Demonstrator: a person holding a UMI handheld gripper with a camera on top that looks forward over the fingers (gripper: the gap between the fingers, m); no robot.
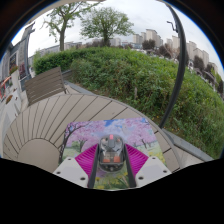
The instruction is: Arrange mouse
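A: Report the layout ahead of the gripper (111, 165).

B: I see the mouse (111, 150) between the fingers (86, 160), resting on a mouse mat (98, 131). The mat lies on a round table (50, 120).

A: Surroundings?

B: A bench (43, 85) stands beyond the table, to the left. A hedge (150, 75) runs behind and to the right, with trees (105, 22) and buildings (150, 38) beyond it.

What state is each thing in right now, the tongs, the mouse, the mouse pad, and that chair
tongs: closed on the mouse, a pink pad at each side of it
mouse: held between the tongs' fingers, over the mouse pad; whether lifted or resting, cannot tell
mouse pad: lying flat on the round slatted table
chair: upright beyond the table, nobody in it
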